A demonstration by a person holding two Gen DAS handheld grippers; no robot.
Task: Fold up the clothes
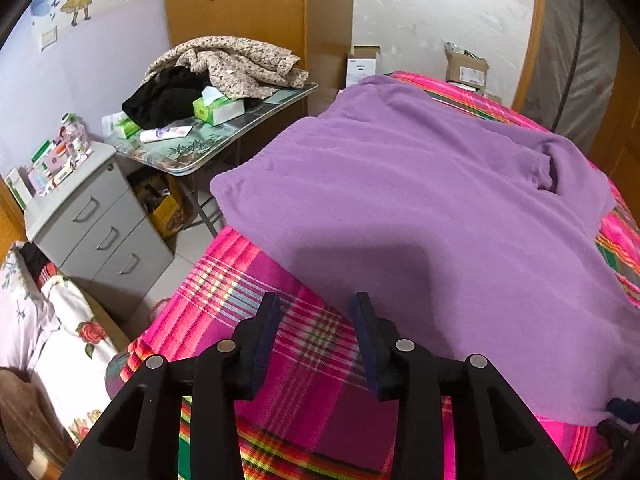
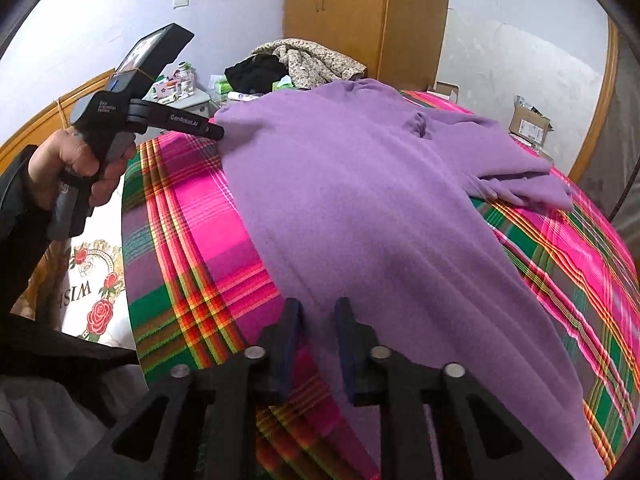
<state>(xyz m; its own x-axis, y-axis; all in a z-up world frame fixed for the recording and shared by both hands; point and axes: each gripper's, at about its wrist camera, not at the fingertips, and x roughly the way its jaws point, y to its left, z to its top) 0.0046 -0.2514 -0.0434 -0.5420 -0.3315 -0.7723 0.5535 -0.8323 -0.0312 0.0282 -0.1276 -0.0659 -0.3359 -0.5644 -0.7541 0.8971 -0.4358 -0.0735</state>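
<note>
Bedroom, plaid bedspread (image 1: 224, 280). Purple sweater (image 2: 360, 200) lies spread flat on it, one sleeve (image 2: 520, 184) out to side. Left gripper (image 1: 316, 304) spread, empty, over bedspread beside sweater edge. Right gripper (image 2: 318, 308) spread, empty, at near edge. Judgement: laid out, no fold visible; any fold calls for pinching an edge.

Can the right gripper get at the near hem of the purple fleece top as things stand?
Probably yes: the right gripper is open with the purple fleece top's near hem right at its fingers, flat on the pink plaid bedspread, nothing between.
</note>
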